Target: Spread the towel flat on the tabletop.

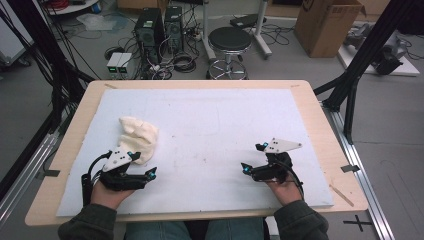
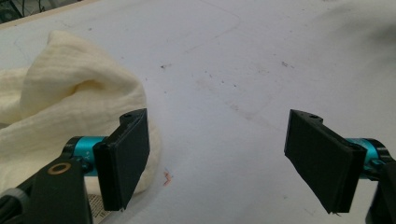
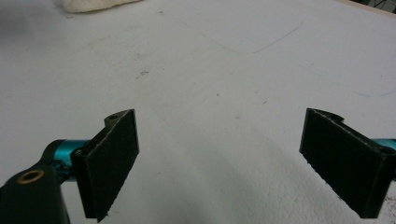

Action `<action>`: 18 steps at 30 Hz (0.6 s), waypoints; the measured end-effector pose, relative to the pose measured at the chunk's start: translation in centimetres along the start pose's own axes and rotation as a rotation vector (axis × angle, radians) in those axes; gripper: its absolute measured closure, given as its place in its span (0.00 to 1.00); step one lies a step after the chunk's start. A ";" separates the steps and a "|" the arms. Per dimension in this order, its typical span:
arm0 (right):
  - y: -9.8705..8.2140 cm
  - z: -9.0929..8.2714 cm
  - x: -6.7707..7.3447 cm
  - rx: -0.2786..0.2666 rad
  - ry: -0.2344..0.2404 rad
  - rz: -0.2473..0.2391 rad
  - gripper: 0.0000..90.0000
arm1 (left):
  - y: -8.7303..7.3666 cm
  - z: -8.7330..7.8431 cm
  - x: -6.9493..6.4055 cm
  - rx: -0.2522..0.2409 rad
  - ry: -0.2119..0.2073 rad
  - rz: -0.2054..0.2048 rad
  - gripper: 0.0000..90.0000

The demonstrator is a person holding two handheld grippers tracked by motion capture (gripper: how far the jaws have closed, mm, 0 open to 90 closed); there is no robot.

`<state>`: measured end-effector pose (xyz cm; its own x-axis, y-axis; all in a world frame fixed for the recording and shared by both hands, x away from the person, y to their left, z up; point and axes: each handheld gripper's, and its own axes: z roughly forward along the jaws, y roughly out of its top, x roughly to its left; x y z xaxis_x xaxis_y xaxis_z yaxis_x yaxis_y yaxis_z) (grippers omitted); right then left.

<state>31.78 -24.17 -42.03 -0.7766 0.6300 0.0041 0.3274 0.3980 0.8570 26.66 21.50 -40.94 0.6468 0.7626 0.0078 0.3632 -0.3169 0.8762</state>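
The left gripper (image 1: 142, 165) is hovering just beside the cloth (image 1: 138, 136), possibly touching it, jaws wide and holding nothing. The right gripper (image 1: 253, 157) is sitting well apart, also gaping and holding nothing.

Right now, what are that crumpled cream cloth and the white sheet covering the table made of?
The crumpled cream cloth looks like soft woven cotton, perhaps gauze: matte, with fine crinkled ribs and loose folds. The white sheet looks like foam board or similar: matte, faintly grainy, scuffed and marked. Under it, the table's pale rim looks like wood.
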 end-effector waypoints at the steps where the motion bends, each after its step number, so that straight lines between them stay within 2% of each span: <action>1: 0.0 0.0 0.0 0.001 -0.003 0.000 0.12 | 0.0 0.0 0.0 0.000 0.001 0.000 0.25; 18: 0.0 -0.3 0.1 -0.016 -0.001 0.000 0.12 | 0.1 -0.1 -0.3 -0.001 0.006 0.016 0.26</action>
<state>31.59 -24.31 -41.91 -0.7761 0.6306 0.0034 0.3186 0.3875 0.8651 26.44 21.26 -40.84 0.6485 0.7608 0.0246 0.3520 -0.3284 0.8765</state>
